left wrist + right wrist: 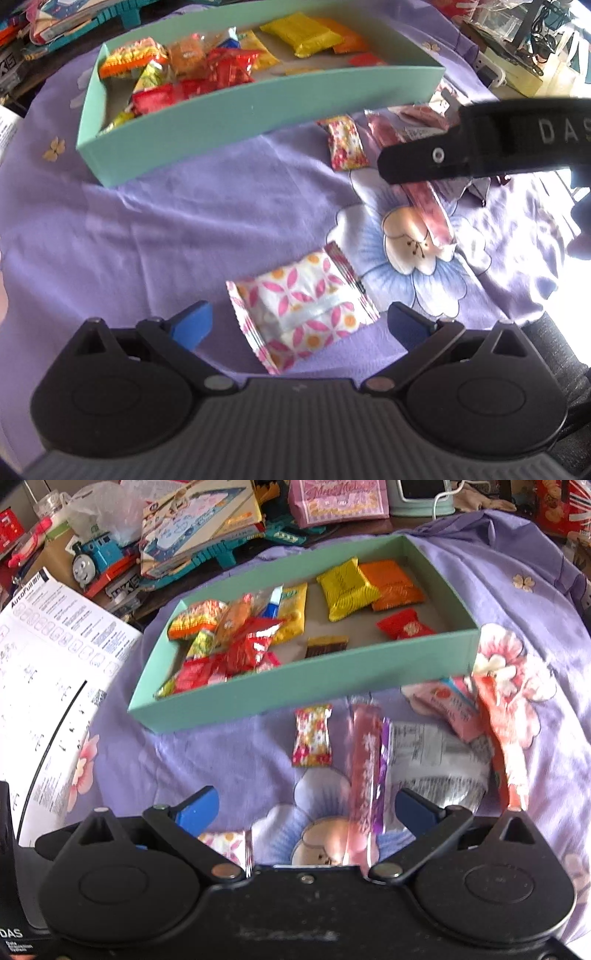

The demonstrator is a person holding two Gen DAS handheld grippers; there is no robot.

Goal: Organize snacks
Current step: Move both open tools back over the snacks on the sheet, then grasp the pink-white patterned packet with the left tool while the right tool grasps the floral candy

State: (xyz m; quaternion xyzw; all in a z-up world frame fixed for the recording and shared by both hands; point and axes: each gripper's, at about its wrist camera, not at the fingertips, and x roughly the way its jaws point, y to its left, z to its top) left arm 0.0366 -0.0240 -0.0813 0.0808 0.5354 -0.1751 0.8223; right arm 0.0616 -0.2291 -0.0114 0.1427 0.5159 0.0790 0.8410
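Note:
A mint green box (236, 114) (295, 686) on a purple floral cloth holds several wrapped snacks. My left gripper (299, 321) is open, its blue fingertips on either side of a white packet with pink petals (301, 306), not touching it. My right gripper (306, 808) is open and empty above a long pink stick snack (364, 771), which also shows in the left wrist view (424, 199). A small floral candy (312, 736) (345, 142) lies in front of the box. The right gripper's black body (480, 144) shows in the left wrist view.
A silver packet (436, 760), a pink packet (454, 709) and an orange packet (506, 746) lie right of the stick. A printed sheet (44, 657) lies at the left. Toys, books and boxes (192, 528) crowd the area behind the box.

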